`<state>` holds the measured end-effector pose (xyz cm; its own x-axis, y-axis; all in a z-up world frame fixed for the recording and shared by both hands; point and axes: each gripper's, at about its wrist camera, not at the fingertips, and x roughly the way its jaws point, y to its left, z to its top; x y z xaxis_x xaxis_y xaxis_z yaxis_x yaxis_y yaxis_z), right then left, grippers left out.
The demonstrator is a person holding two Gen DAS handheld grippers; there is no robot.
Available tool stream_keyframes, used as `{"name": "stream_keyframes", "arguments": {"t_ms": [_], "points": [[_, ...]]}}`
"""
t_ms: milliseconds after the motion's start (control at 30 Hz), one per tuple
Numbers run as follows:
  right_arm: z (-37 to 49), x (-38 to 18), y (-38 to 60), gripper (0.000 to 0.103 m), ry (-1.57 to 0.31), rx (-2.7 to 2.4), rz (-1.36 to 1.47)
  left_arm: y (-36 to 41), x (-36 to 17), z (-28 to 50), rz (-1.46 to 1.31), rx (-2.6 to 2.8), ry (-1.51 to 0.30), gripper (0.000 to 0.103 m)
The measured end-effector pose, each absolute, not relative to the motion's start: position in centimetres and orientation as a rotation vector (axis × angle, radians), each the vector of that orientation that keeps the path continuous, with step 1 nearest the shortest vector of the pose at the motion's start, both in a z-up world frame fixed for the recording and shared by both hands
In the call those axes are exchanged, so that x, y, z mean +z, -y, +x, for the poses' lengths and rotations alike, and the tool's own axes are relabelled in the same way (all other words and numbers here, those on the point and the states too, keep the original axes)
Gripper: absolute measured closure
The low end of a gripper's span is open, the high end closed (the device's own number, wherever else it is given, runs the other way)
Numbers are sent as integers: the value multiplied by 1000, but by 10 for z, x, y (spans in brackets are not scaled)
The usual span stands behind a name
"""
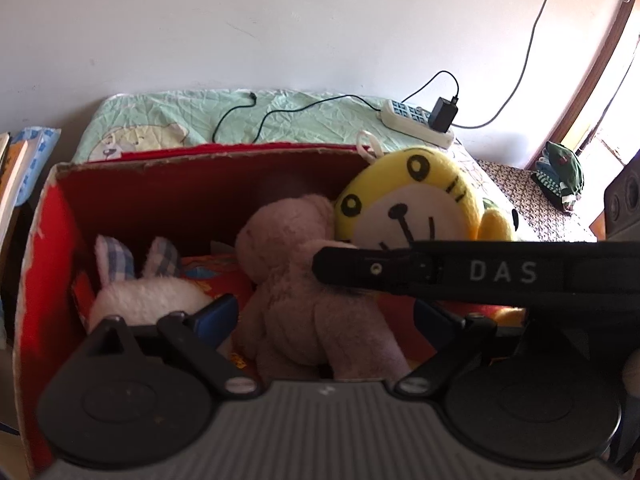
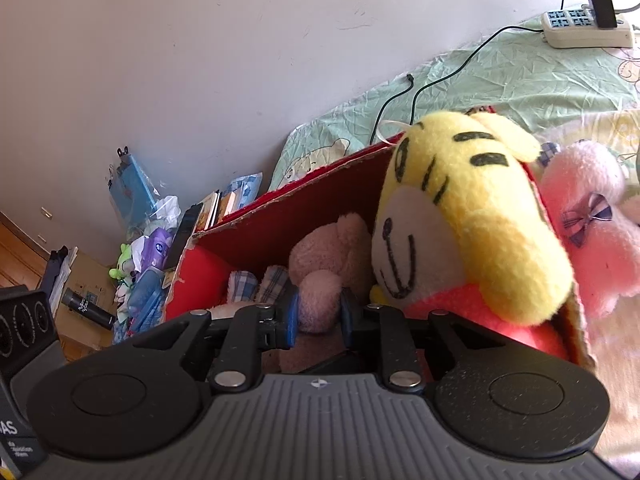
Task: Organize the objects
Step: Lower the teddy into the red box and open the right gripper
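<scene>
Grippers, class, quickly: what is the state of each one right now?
Left gripper: open, fingers either side of the pink plush bear, not closed on it.
Right gripper: fingers closed on a limb of the pink plush bear.

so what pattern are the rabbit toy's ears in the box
Blue and white plaid on the rabbit toy's ears, clearest in the left wrist view.

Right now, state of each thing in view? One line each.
Red cardboard box: open at the top, toys inside.
Pinkish-brown plush bear: inside the box, between the left gripper's open jaws.
Yellow tiger plush: propped against the box's right wall, head above the rim.
White rabbit plush with checked ears: lying in the box.
Right gripper: jaws around part of the bear.
White power strip: black adapter plugged in.
</scene>
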<state>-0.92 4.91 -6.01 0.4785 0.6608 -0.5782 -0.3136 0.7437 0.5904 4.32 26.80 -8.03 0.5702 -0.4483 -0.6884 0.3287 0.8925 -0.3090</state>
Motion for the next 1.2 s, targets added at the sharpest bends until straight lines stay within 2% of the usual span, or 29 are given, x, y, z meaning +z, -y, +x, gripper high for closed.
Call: {"name": "stream_keyframes", "arguments": {"t_ms": [600,1133,1200], "points": [[-25,-60,-33,84,-846,563,447,-248,-81,39,-18,-386,-908,8],[-42,-50,-15,80,-809,520,480,-236,-76,28,45,-332,-946,8],[-45,-48,-14,76,-801,521,478,-234,-73,25,55,-324,-946,8]]}}
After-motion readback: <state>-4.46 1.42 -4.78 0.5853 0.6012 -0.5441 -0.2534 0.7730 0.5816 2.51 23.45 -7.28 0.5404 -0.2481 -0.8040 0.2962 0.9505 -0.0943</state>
